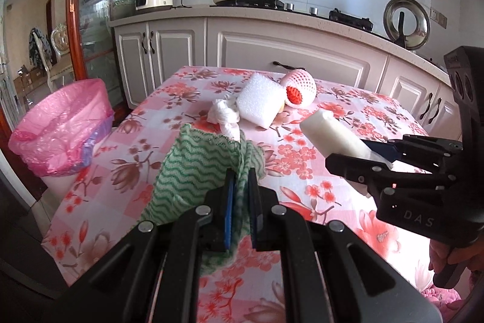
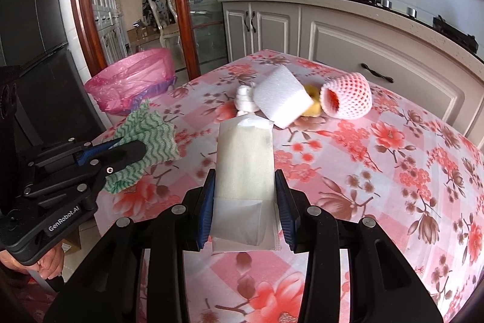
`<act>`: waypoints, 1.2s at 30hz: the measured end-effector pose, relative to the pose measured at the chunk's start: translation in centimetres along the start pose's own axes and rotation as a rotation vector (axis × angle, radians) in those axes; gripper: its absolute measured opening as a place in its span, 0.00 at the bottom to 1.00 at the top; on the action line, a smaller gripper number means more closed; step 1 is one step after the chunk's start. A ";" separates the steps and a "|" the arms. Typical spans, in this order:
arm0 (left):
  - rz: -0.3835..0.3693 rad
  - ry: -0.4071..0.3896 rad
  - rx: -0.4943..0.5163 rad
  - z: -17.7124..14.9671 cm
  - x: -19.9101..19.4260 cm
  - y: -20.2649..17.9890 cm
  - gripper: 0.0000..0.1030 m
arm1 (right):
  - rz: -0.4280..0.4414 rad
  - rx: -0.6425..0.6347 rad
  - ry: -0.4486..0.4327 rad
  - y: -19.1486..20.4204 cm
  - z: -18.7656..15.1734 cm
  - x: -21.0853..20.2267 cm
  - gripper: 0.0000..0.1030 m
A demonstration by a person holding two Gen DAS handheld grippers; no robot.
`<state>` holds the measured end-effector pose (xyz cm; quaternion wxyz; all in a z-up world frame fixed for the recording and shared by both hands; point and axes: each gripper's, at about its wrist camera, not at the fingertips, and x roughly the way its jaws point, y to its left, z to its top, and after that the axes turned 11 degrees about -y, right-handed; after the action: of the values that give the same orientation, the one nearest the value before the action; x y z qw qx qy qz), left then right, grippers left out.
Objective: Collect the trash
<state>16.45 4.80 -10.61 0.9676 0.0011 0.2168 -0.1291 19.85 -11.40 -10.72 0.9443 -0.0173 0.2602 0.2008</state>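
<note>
My left gripper (image 1: 240, 180) is shut on a green-and-white wavy cloth (image 1: 196, 168) held above the floral table; it also shows in the right wrist view (image 2: 151, 138). My right gripper (image 2: 245, 180) is shut on a white paper packet (image 2: 245, 162), which also shows in the left wrist view (image 1: 335, 138). On the table lie a white foam block (image 1: 261, 100), a crumpled white tissue (image 1: 224, 114), a pink foam fruit net (image 1: 299, 88) and a yellow piece (image 2: 313, 106). A bin with a pink bag (image 1: 60, 123) stands left of the table.
The table with the pink floral cloth (image 1: 302, 171) fills the middle. Grey kitchen cabinets (image 1: 272, 44) with a stove and appliances run behind it. A wooden glass door (image 1: 90, 5) stands at the left, behind the bin.
</note>
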 end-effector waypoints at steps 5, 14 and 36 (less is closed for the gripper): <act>0.023 -0.019 -0.011 0.2 -1.1 1.1 0.08 | 0.028 -0.010 -0.010 1.2 0.7 0.2 0.38; 0.089 -0.066 -0.067 1.5 -2.6 5.1 0.08 | 0.099 -0.073 -0.045 4.6 3.8 1.9 0.38; 0.304 -0.207 -0.130 9.0 -3.1 18.2 0.08 | 0.344 -0.201 -0.113 14.9 15.5 12.9 0.38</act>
<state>22.08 22.66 -2.11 0.9911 -0.0421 0.1214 0.0336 31.65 9.22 -2.65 0.9026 -0.0555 0.1848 0.3849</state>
